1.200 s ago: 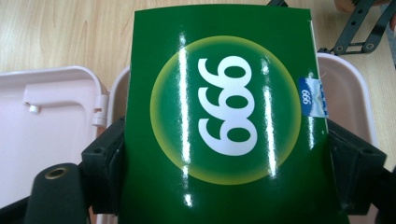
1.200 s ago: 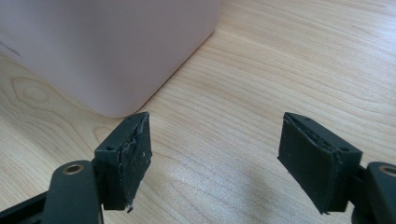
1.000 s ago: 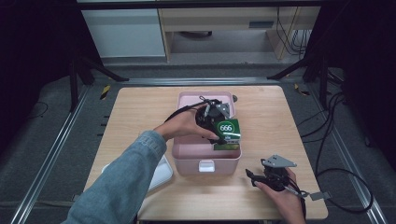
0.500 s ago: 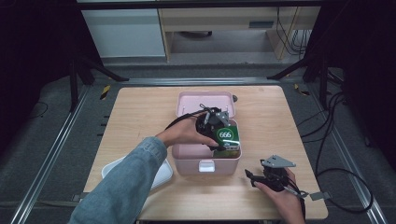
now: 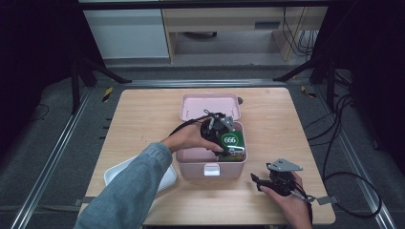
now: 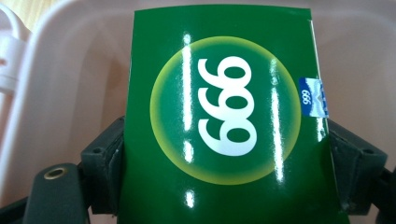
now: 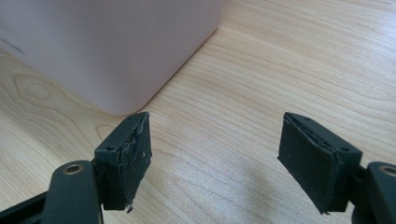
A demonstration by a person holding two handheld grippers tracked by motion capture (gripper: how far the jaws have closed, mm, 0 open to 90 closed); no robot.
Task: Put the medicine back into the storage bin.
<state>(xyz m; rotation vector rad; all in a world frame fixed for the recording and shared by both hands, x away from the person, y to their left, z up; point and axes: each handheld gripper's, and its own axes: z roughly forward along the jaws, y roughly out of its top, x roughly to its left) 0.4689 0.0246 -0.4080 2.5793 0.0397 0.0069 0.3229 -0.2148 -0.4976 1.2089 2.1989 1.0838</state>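
A green box (image 5: 231, 142) marked "666" (image 6: 224, 107) is held inside the open pink box (image 5: 191, 164). My left gripper (image 5: 220, 138) is shut on it, one black jaw on each side of the green box. The pink lid (image 5: 209, 102) stands tilted back behind. My right gripper (image 5: 260, 181) rests open on the wooden table (image 5: 143, 119) at the pink box's front right corner (image 7: 112, 51), nothing between its jaws. Its fingers (image 7: 126, 158) hover just over the wood.
A white tray (image 5: 119, 174) lies on the table left of the pink box, partly under the left sleeve. A white cord (image 6: 7, 56) lies inside the pink box. Black cables (image 5: 353, 191) trail off the table's right side.
My left gripper has carried the green box down and toward the front right of the pink box. The right gripper has stayed put.
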